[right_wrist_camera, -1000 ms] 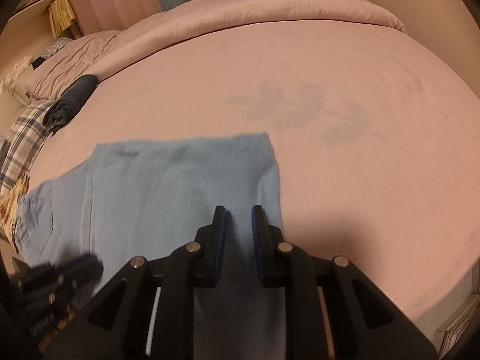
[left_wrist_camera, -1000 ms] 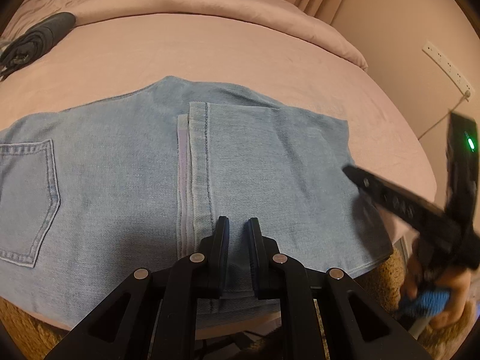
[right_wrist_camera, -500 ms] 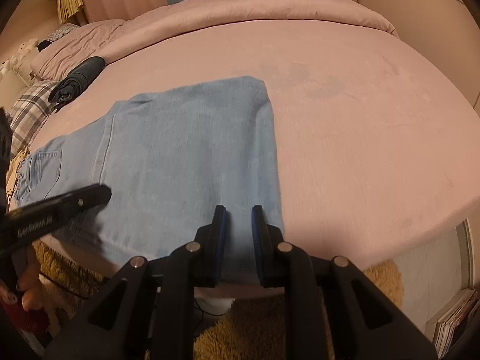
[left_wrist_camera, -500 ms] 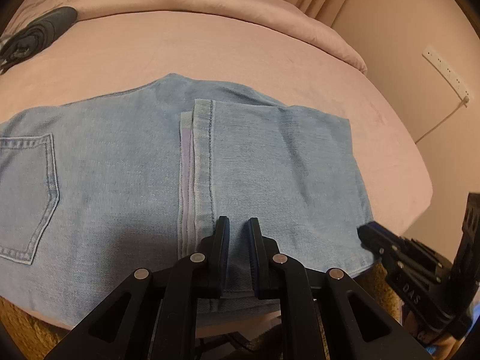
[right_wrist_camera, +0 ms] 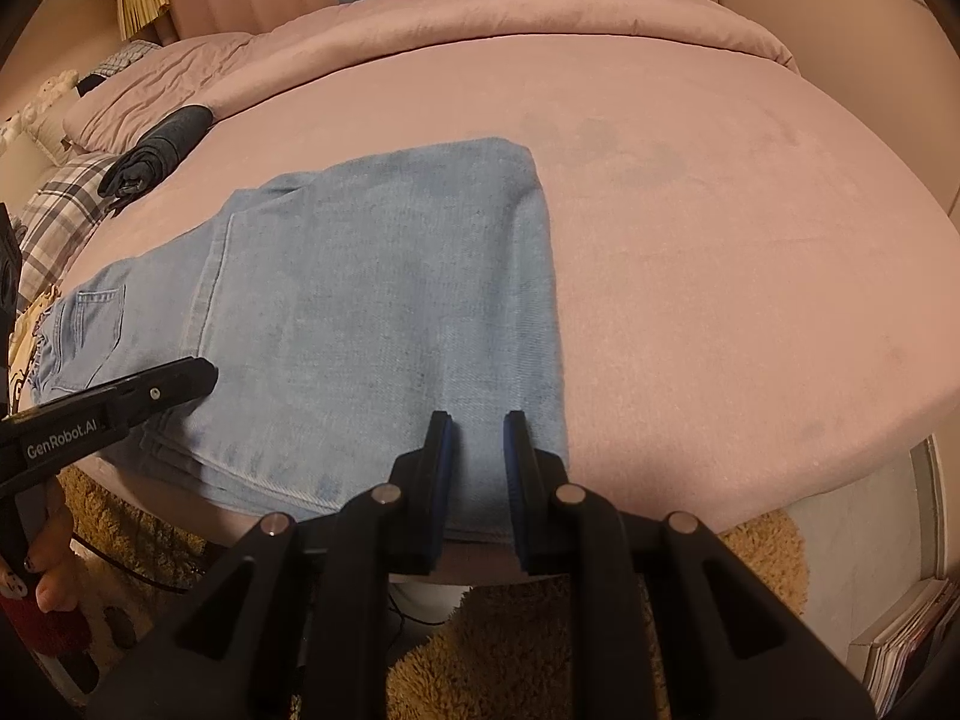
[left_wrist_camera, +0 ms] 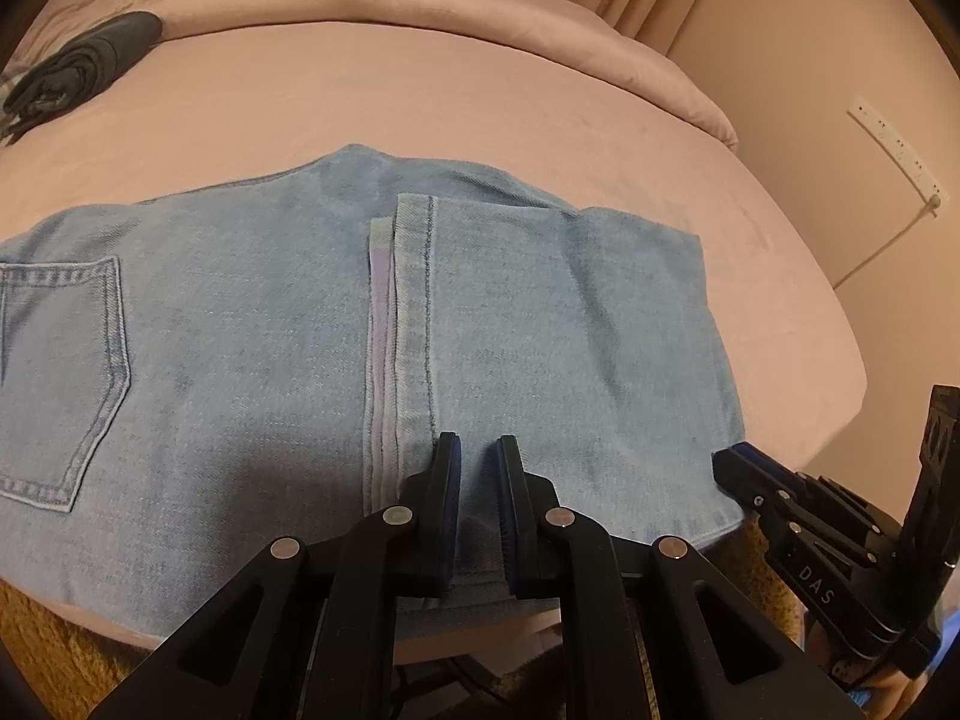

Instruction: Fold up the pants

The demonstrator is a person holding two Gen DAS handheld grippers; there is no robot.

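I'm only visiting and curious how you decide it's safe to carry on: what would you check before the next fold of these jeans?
1. Light blue denim jeans lie flat on the pink bed cover: ok.
2. Leg hems folded back over the seat: ok.
3. Left tool open, holding nothing: ok.
4. Right tool open, at the folded edge: ok.
5. Dark rolled garment lies apart from the jeans: ok.
6. Fabric between either tool's fingers: cannot tell.
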